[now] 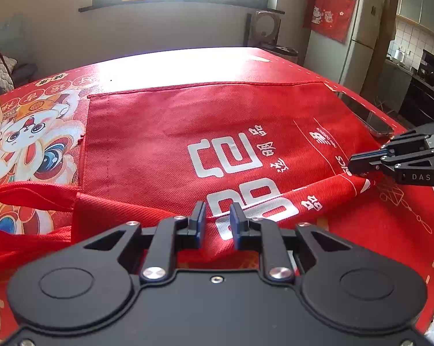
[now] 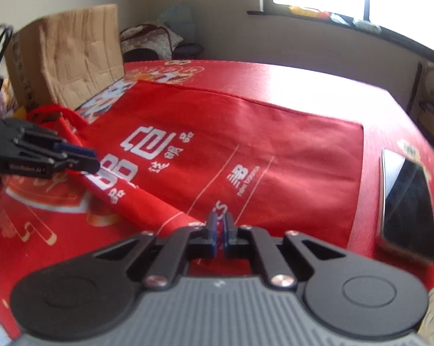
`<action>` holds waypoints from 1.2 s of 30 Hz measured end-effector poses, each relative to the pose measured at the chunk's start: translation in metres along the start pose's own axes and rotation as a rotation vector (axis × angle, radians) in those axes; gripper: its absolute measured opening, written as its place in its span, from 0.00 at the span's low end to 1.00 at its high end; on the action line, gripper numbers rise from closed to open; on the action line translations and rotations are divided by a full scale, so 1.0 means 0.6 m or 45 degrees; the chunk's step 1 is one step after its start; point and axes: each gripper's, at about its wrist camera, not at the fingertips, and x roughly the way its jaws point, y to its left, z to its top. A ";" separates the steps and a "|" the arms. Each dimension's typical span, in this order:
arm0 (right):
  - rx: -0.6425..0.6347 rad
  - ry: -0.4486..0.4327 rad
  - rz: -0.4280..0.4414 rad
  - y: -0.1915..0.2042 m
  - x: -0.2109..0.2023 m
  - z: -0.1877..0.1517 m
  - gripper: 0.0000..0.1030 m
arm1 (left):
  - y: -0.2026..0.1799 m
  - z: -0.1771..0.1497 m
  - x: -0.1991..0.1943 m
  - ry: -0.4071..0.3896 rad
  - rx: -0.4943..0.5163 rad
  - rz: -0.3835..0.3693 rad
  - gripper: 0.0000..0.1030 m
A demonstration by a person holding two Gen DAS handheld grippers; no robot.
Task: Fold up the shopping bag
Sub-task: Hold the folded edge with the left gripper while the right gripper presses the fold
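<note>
Left hand-held gripper [image 1: 217, 216]: low at the near edge of the shopping bag [image 1: 217, 132], pitched downward, jaws narrowly parted with a raised fold of the red fabric pinched between the pads. Seen from the right wrist view at the far left [image 2: 94, 161], tips on the same rolled edge.

Right hand-held gripper [image 2: 220, 225]: also pitched downward, at the near edge of the bag toward its right end; jaws almost together, a thin strip of fabric between the pads; whether the pads press on it cannot be told through the blur.

Shopping bag: red, white lettering, lying flat on the red printed surface [image 1: 390, 230], near long edge rolled up into a ridge between the two grippers; handles [image 1: 20, 196] trailing off to the left.

Edges and room: far half of the surface bare and sunlit; phone [image 2: 407, 201] just beside the bag's right edge; cardboard box [image 2: 67, 54] at the far left corner.
</note>
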 end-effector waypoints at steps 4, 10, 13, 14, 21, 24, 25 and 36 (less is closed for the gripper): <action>-0.433 -0.080 -0.065 0.071 -0.028 0.008 0.29 | -0.001 0.002 0.001 0.014 -0.002 0.002 0.19; -0.978 -0.007 -0.067 0.154 -0.025 -0.012 0.34 | 0.007 0.001 0.001 0.014 -0.045 -0.023 0.19; -1.200 0.017 -0.131 0.176 -0.011 -0.026 0.46 | 0.016 0.006 0.004 0.032 -0.068 -0.057 0.19; -1.259 0.010 -0.158 0.180 -0.007 -0.029 0.53 | 0.018 0.007 0.004 0.036 -0.070 -0.068 0.19; -1.429 -0.014 -0.231 0.197 0.024 -0.028 0.54 | 0.018 0.011 0.006 0.055 -0.044 -0.083 0.19; -1.510 -0.023 -0.248 0.206 0.035 -0.027 0.53 | 0.019 0.011 0.006 0.056 -0.049 -0.089 0.19; -1.530 -0.025 -0.252 0.208 0.038 -0.028 0.51 | 0.021 0.011 0.006 0.055 -0.054 -0.093 0.19; -1.528 0.056 -0.160 0.224 0.049 -0.039 0.08 | 0.023 0.012 0.009 0.039 -0.065 -0.098 0.19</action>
